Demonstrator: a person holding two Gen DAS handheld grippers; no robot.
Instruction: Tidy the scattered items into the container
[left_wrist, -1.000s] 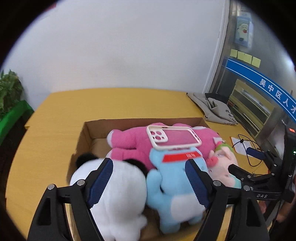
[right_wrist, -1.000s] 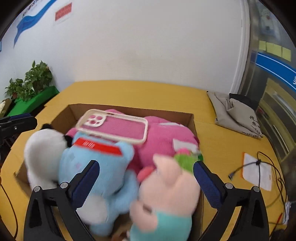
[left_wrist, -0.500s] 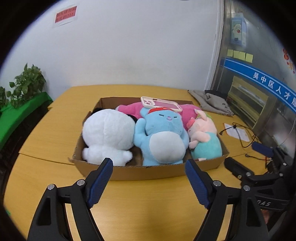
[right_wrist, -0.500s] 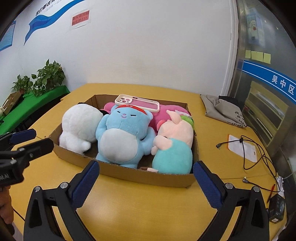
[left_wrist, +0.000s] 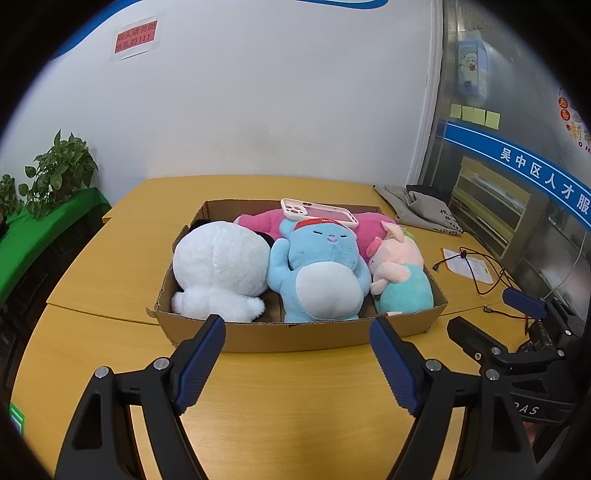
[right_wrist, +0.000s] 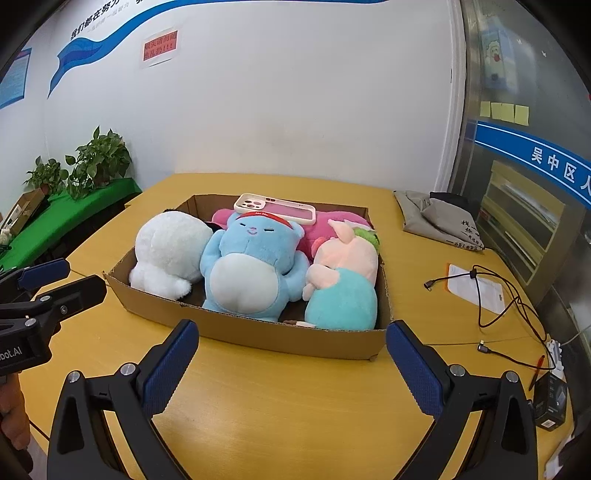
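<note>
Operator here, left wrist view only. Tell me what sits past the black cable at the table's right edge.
Observer: A small black box stands there, near the right edge of the table.
Operator: Report the right tool's jaws.
Observer: The right tool is open, with nothing between its fingers, just in front of the cardboard box.
Operator: Check the green shelf on the left.
Observer: A flat carton lies on the green shelf, left of the plants.
</note>
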